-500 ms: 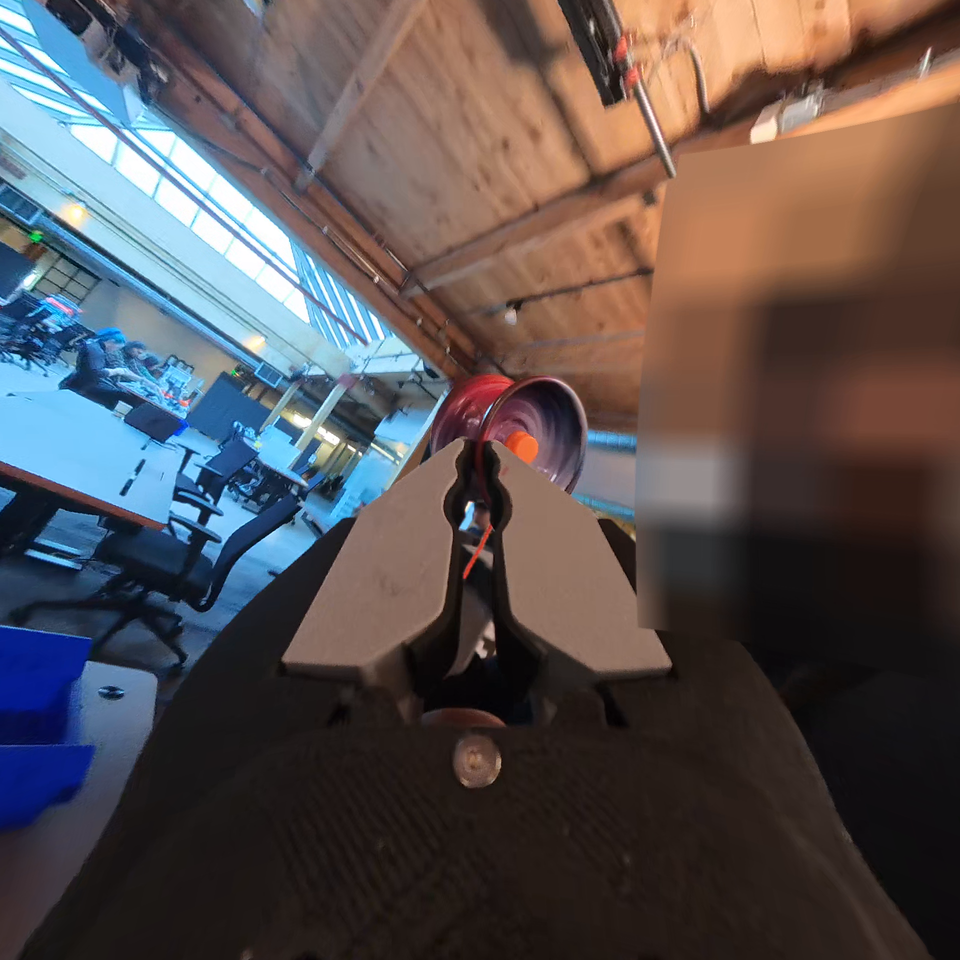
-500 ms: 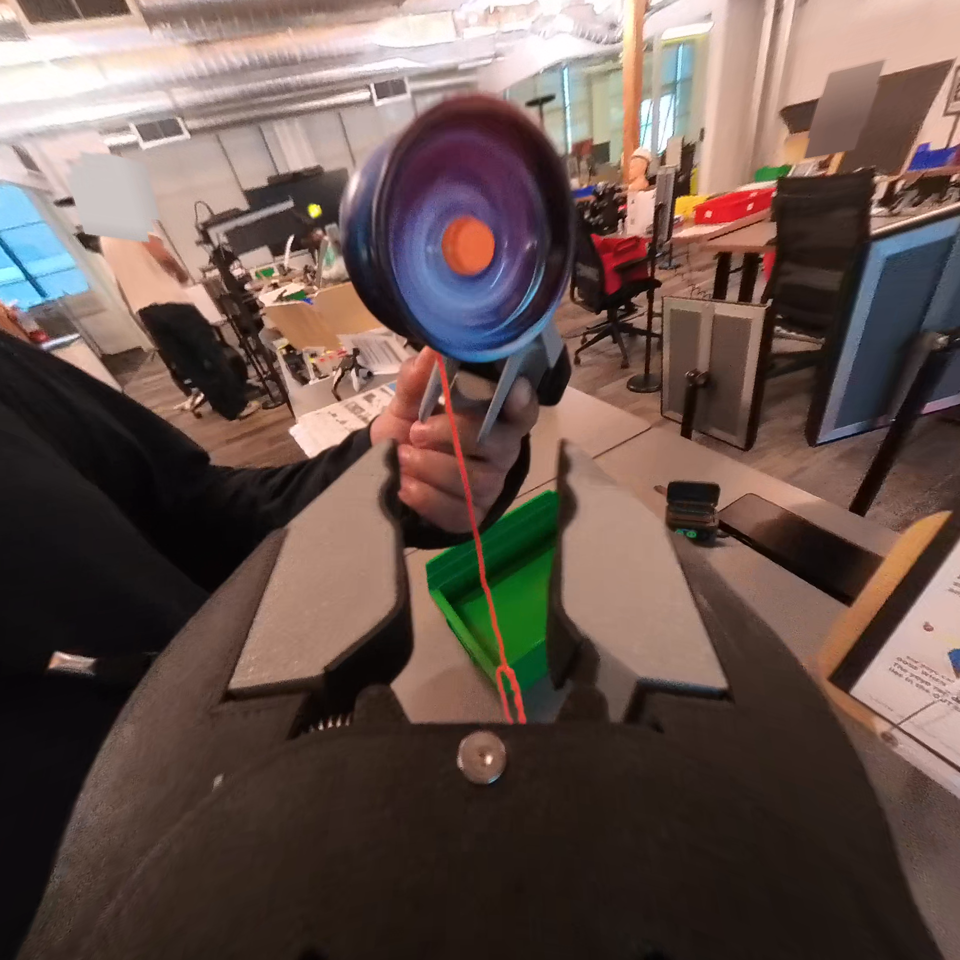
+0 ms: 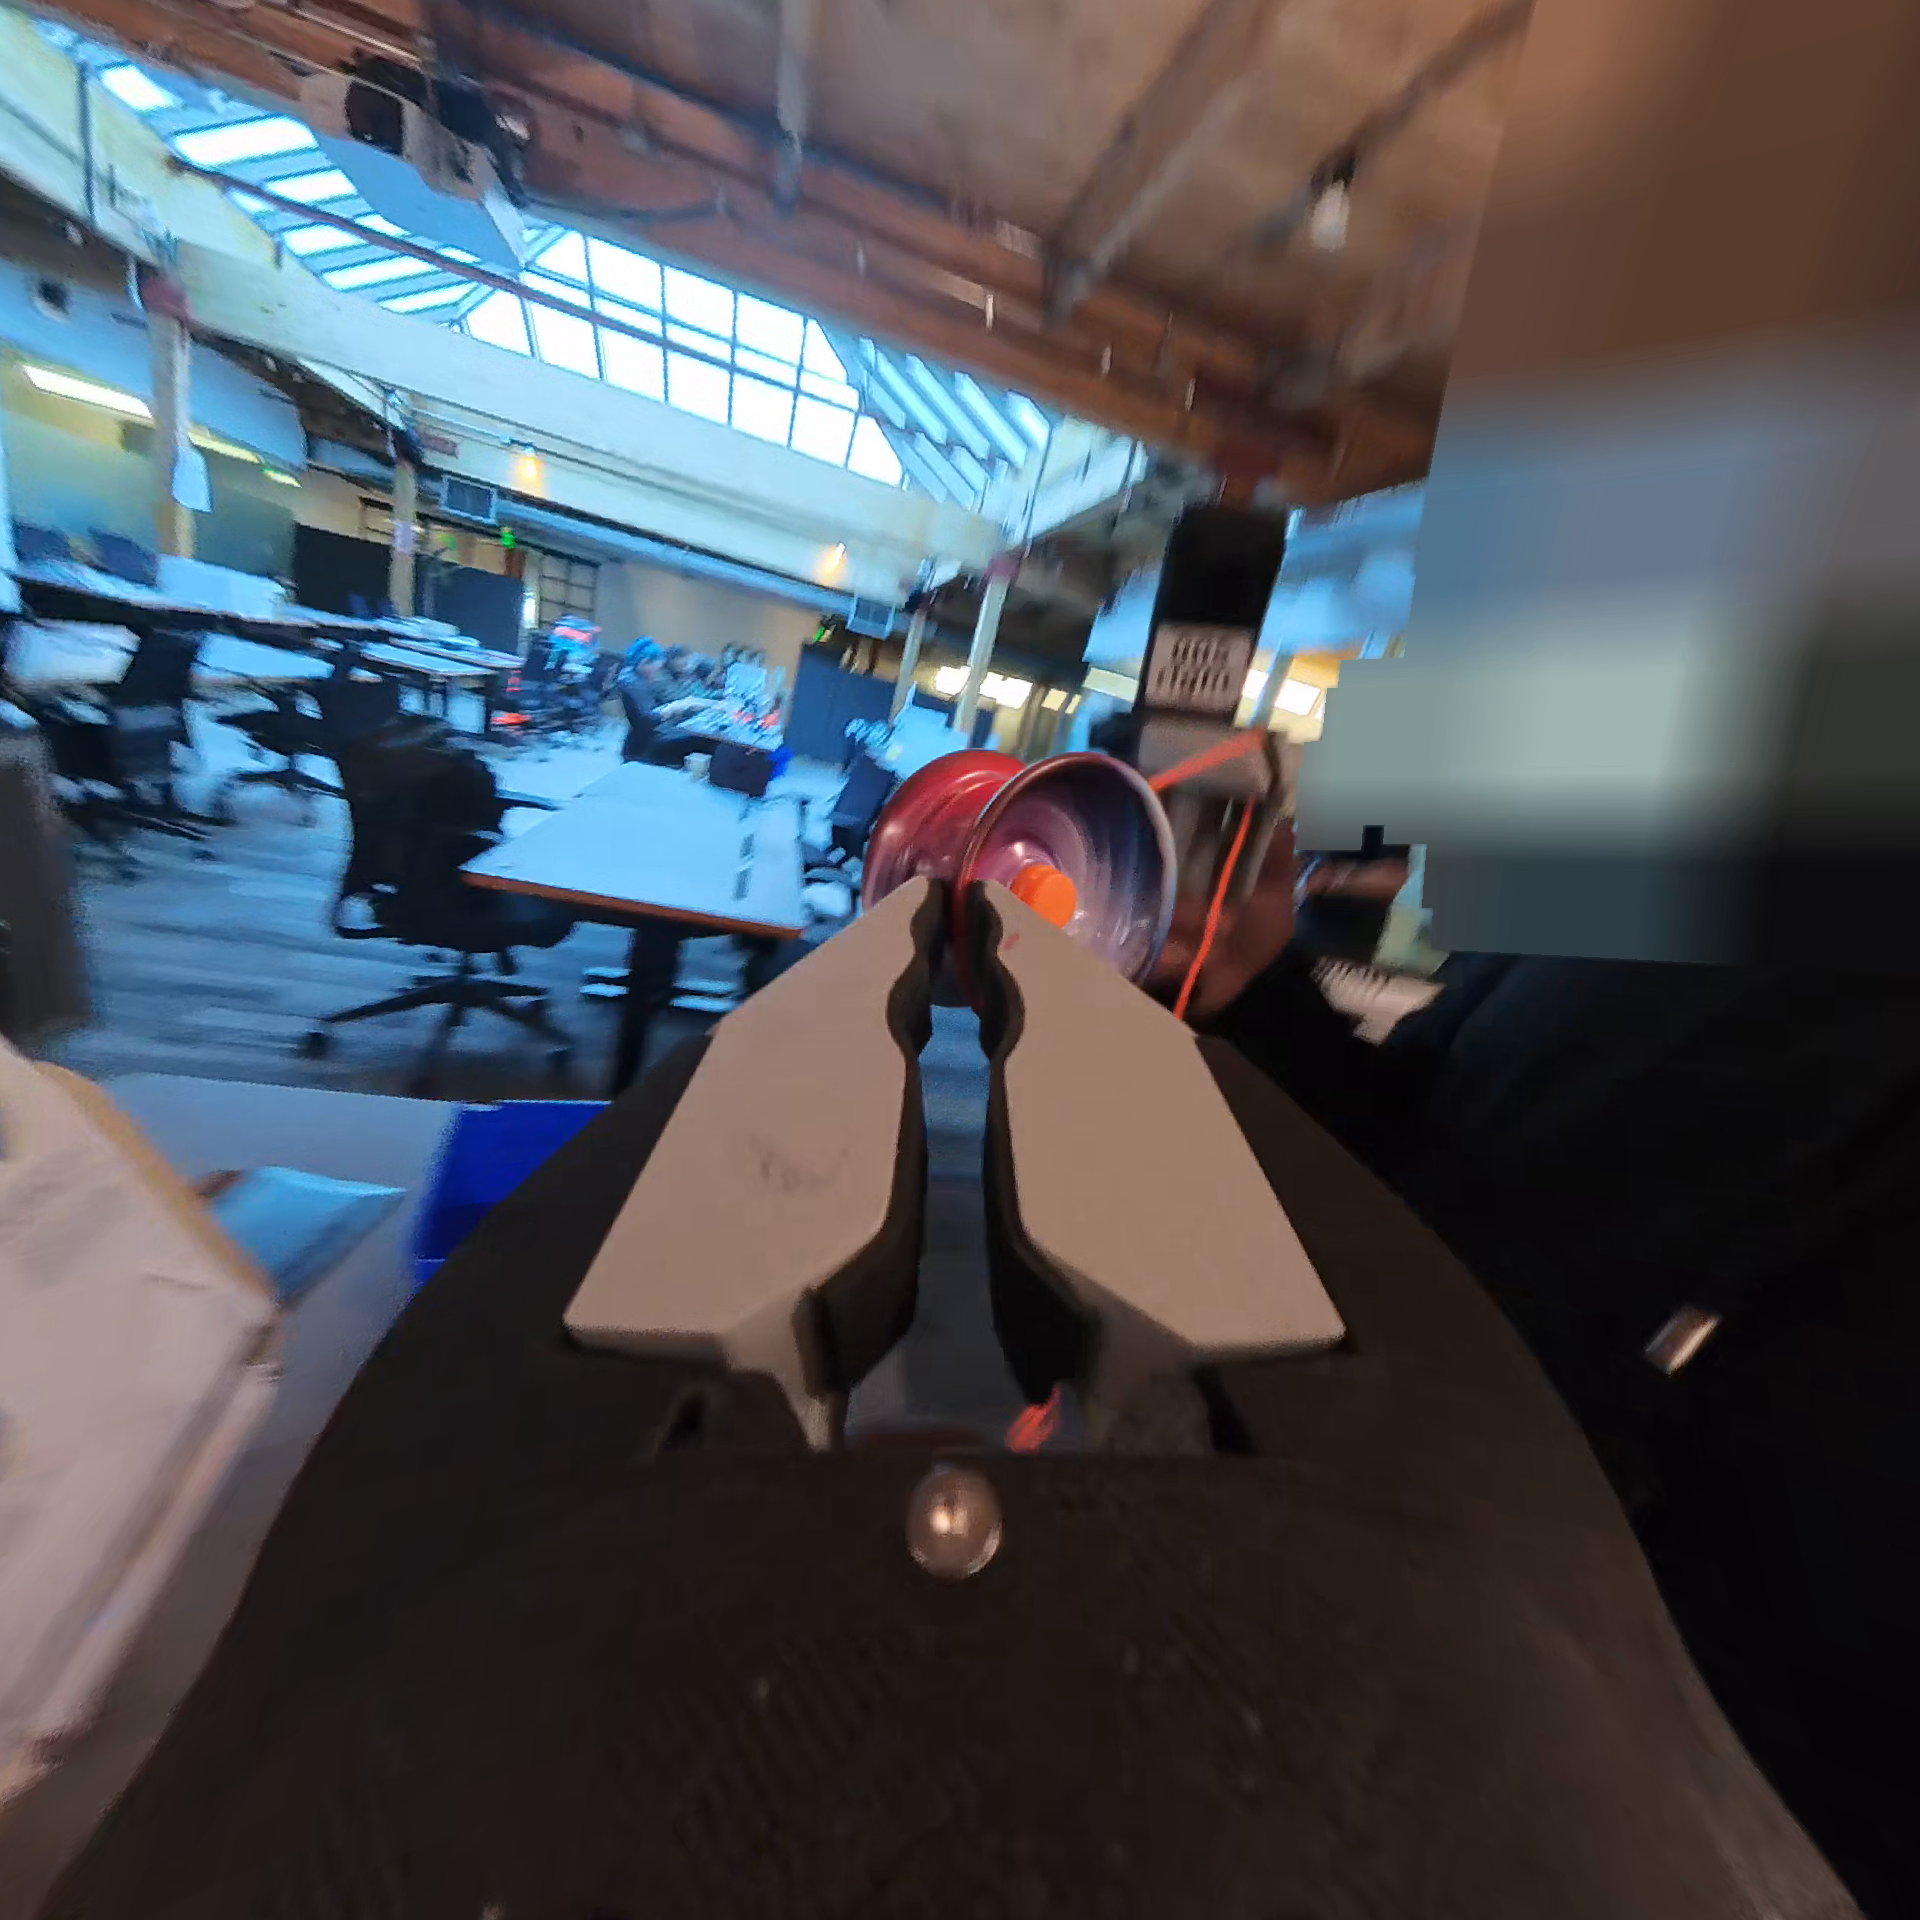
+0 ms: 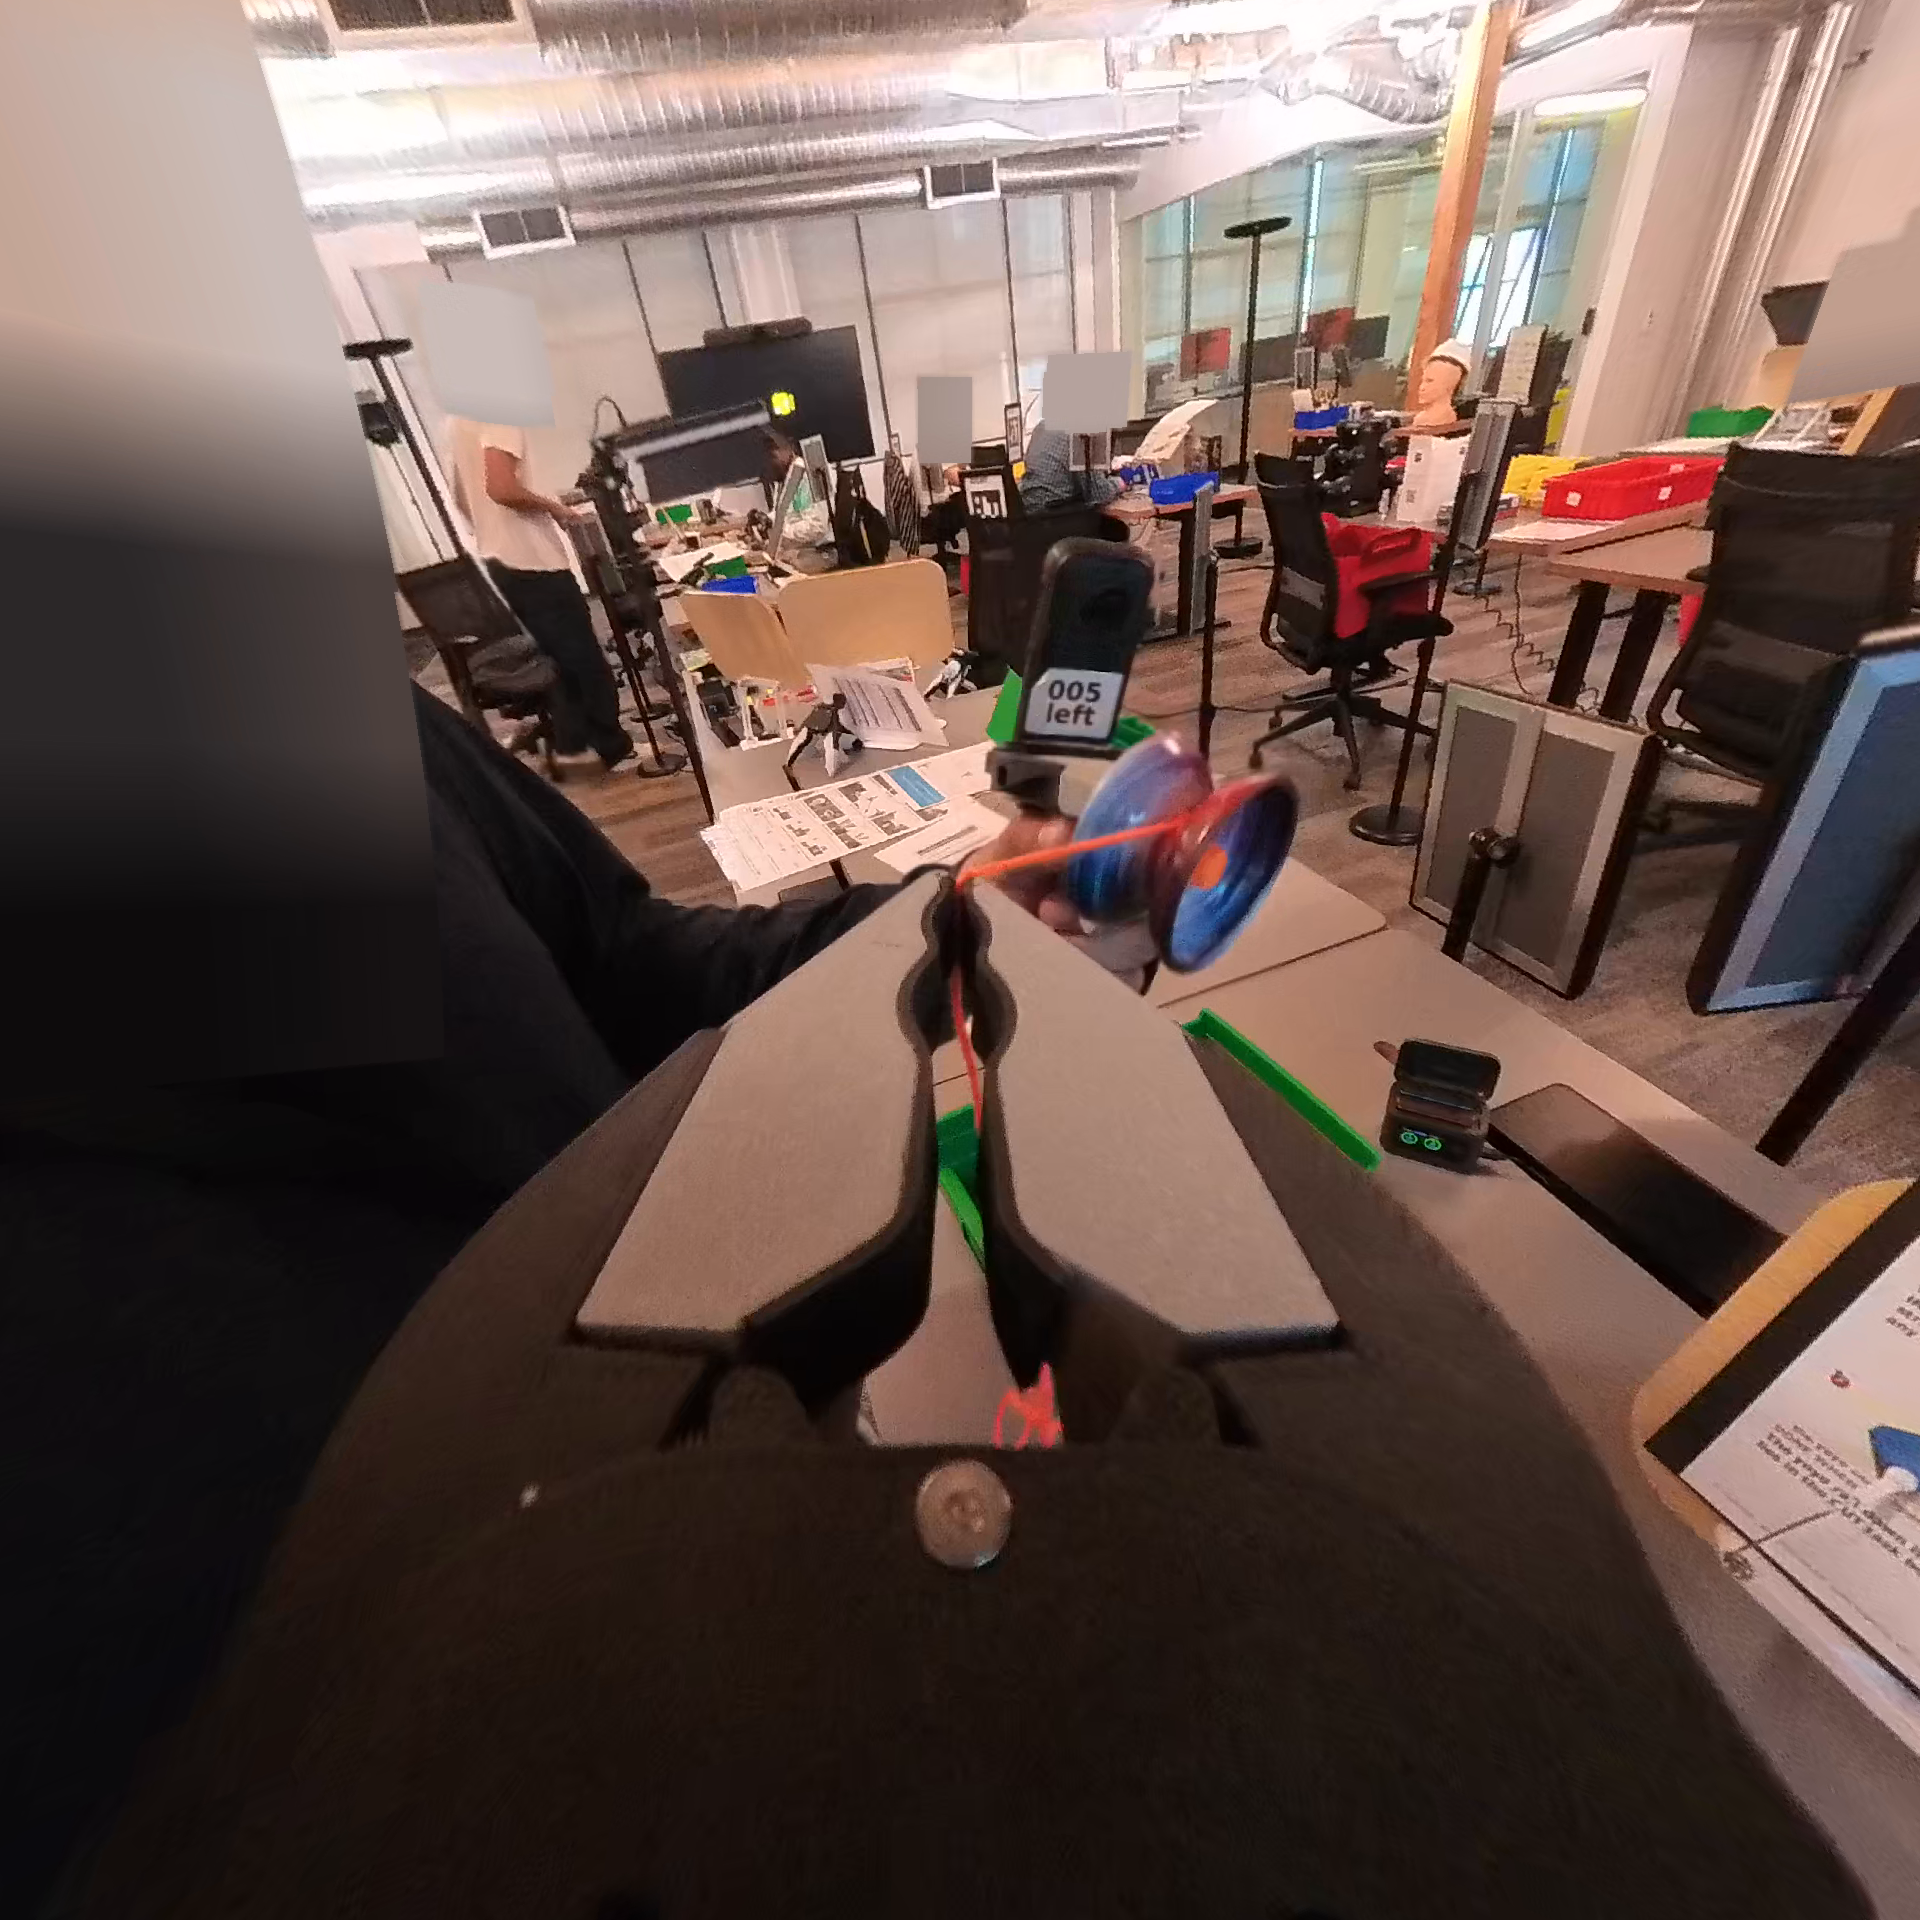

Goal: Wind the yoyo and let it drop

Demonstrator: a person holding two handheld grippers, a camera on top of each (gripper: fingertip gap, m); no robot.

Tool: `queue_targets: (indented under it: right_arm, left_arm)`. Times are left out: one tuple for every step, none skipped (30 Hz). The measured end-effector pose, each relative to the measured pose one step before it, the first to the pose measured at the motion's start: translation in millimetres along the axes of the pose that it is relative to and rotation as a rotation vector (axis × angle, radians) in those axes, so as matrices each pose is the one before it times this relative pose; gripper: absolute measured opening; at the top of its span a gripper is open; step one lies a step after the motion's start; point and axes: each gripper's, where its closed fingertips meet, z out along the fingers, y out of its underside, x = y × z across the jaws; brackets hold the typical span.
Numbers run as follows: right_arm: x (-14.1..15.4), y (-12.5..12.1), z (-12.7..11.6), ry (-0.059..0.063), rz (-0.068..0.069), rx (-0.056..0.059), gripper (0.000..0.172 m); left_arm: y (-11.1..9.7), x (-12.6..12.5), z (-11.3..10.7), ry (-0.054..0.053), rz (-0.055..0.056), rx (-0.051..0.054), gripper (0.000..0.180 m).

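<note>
Office desks behind, left hand-held gripper (image 3: 958, 902) pinches the yoyo (image 3: 1023, 868); right hand-held gripper (image 4: 958, 902) pinches its string (image 4: 1070, 852).

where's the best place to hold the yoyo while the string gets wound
Grip the yoyo across one flared rim, coming edge-on from below, as the left gripper does. That likely leaves the central groove clear for the orange string, which the right gripper pinches and leads into it.

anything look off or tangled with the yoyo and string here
Nothing stands out. The left gripper is clamped in the groove of the yoyo; the right gripper pinches the orange string, which runs straight to the yoyo.
</note>
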Motion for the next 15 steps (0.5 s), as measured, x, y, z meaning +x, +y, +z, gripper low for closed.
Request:
queue_targets:
  right_arm:
    - [-1.74, -3.16, -2.36, 0.0027, -0.0084, 0.0019, 0.000]
    - [-1.31, -3.28, -2.65, 0.0026, -0.0070, 0.0044, 0.000]
    - [-1.24, -3.17, -2.91, 0.0001, -0.0049, 0.0060, 0.000]
    - [-1.58, -2.26, -2.71, -0.0036, -0.0017, 0.0040, 0.000]
    - [-1.73, -0.26, -1.99, -0.0041, -0.0006, -0.0034, 0.000]
    - [-1.71, 1.42, -0.96, -0.0030, -0.0027, -0.0091, 0.000]
    - [-2.96, 2.56, 0.07, -0.0094, -0.0028, -0.0107, 0.000]
    - [-4.18, 4.05, 1.11, -0.0169, -0.0012, -0.0155, 0.000]
    - [-4.87, 5.75, 2.00, -0.0224, -0.0013, -0.0212, 0.000]
    - [-4.99, 6.40, 2.64, -0.0234, -0.0016, -0.0201, 0.000]
    - [-3.84, 6.75, 3.15, -0.0187, -0.0006, -0.0180, 0.000]
    - [-2.44, 7.14, 3.77, -0.0146, 0.0020, -0.0182, 0.000]
    - [-1.58, 6.45, 4.04, -0.0139, 0.0063, -0.0114, 0.000]
    - [-1.01, 5.41, 4.20, -0.0170, 0.0127, -0.0037, 0.000]
    - [-0.10, 5.20, 4.28, -0.0174, 0.0170, -0.0022, 0.000]
  left_arm:
    - [2.21, 3.60, 1.44, -0.0003, 0.0587, -0.0243, 0.001]
    - [0.34, 4.14, 0.63, -0.0006, 0.0673, -0.0141, 0.000]
    - [-0.60, 3.68, -0.28, -0.0024, 0.0726, -0.0057, 0.000]
    - [-1.09, 3.50, -0.79, -0.0053, 0.0713, -0.0068, 0.001]
    - [-1.70, 1.22, -0.27, -0.0193, 0.0687, -0.0130, 0.001]
    - [0.05, -0.15, 0.43, -0.0298, 0.0608, -0.0219, 0.000]
    - [-0.07, -1.85, 0.67, -0.0253, 0.0479, -0.0218, 0.001]
    - [-2.03, -2.50, 0.47, -0.0217, 0.0304, -0.0061, 0.001]
    - [-3.43, -1.43, -1.21, -0.0178, 0.0044, 0.0154, 0.001]
    - [-5.56, -1.36, -0.82, -0.0028, -0.0236, 0.0347, 0.001]
    - [-6.63, -1.02, -0.33, 0.0056, -0.0427, 0.0473, 0.001]
    - [-6.44, 0.74, 0.47, 0.0106, -0.0478, 0.0497, 0.001]
    - [-4.16, 1.38, 1.83, 0.0099, -0.0391, 0.0395, 0.001]
    - [-2.17, 2.20, 0.95, 0.0088, -0.0339, 0.0334, 0.001]
    - [-3.28, 1.68, 2.02, 0.0164, -0.0408, 0.0351, 0.001]
